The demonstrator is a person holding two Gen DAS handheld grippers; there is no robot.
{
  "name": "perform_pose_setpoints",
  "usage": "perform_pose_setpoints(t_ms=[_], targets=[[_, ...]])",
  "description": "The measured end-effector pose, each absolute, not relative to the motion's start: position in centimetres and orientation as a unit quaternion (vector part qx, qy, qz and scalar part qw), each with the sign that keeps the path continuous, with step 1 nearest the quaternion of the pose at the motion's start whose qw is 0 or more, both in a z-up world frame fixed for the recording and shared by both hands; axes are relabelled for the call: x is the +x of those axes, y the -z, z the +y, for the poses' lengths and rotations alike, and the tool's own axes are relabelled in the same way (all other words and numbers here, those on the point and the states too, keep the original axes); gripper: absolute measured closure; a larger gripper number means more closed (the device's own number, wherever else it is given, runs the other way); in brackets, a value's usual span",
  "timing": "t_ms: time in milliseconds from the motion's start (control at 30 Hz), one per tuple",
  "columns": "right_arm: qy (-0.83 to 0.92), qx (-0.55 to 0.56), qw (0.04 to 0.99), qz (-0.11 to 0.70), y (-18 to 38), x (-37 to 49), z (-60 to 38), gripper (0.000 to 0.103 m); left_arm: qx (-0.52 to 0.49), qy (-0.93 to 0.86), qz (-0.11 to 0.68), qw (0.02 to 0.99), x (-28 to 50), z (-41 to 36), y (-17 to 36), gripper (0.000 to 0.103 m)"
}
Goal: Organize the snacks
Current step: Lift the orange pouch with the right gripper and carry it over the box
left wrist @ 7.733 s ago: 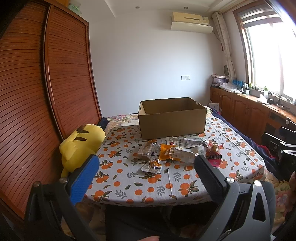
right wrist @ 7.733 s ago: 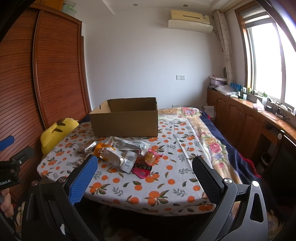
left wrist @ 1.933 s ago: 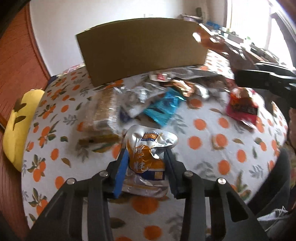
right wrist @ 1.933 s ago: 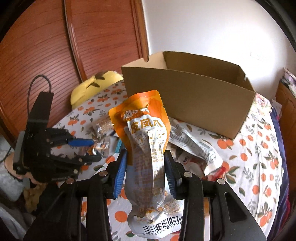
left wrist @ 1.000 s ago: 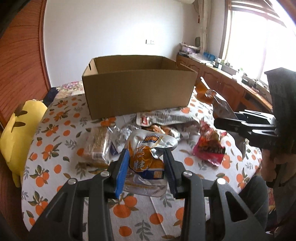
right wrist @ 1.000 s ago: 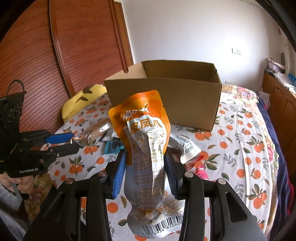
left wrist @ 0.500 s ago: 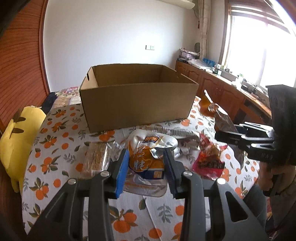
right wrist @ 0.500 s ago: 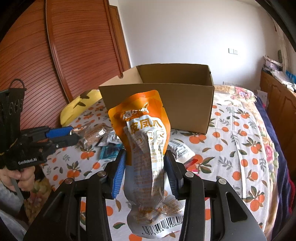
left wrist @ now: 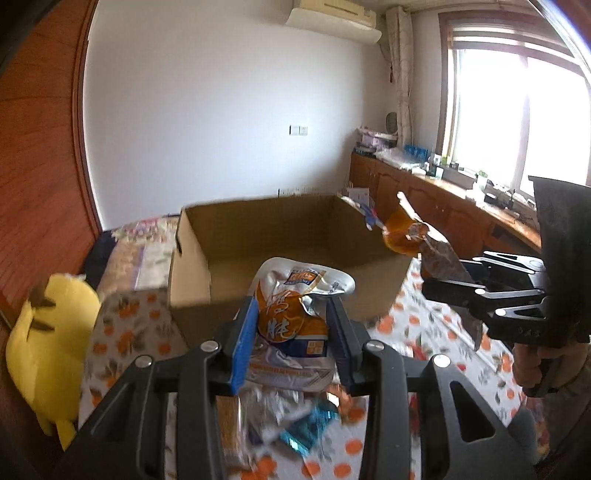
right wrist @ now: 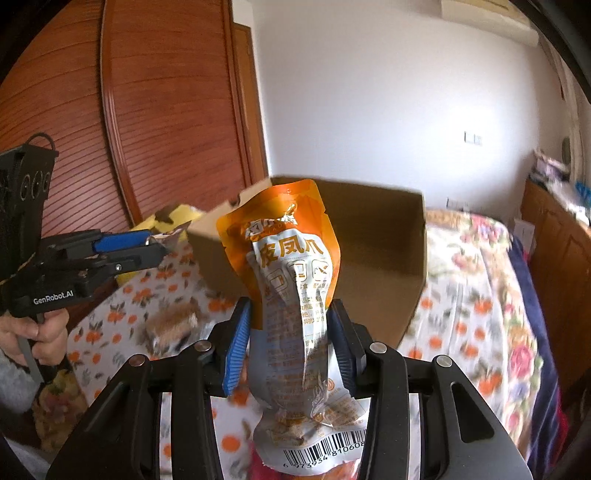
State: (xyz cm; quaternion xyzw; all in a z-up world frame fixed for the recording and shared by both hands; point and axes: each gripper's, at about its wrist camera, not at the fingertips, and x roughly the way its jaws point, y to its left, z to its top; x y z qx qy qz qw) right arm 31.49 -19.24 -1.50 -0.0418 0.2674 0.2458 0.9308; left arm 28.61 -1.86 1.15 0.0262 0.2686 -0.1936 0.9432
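Left gripper (left wrist: 291, 325) clamps a silver-orange snack bag (left wrist: 295, 314); right gripper (right wrist: 288, 339) clamps a tall orange pouch (right wrist: 291, 295). Both held off the table (left wrist: 125, 332), near side of the open cardboard box (left wrist: 280, 236).

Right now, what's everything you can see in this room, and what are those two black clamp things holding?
Cardboard box: one, brown, open-topped, on the table behind the snacks.
Silver-and-orange packet: one, clamped in the left gripper.
Orange-and-grey pouch: one, with a barcode, clamped in the right gripper.
Loose snack packets: several, silver and blue, blurred, on the table in front of the box.
Tablecloth: one, white with orange fruit print.
Plush toy: one, yellow, at the table's left edge.
Wardrobe: one, reddish wood.
Air conditioner: one, cream, high on the wall.
Window: one, bright, above the wooden cabinets.
Left gripper: black, blue pad, shut.
Right gripper: black, blue pad, shut.
Hand: one, gripping the left handle.
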Motion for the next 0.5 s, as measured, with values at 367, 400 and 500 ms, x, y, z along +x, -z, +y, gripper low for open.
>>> perform_pose_setpoints(t_ms=[367,400,500], targets=[[-0.251,-0.076,0.934,0.243,-1.4,40.4,-16.8,0.061,0.037,0.19,0.252,0.948,37.1,-2.6,-3.1,0.066],[-0.25,-0.079,0.934,0.243,-1.2,41.2,-16.6,0.061,0.038,0.19,0.254,0.948,37.8,-2.8,-3.0,0.066],[-0.244,-0.086,0.934,0.247,-0.5,43.1,-16.2,0.061,0.038,0.189,0.26,0.946,39.5,-3.0,-2.3,0.066]])
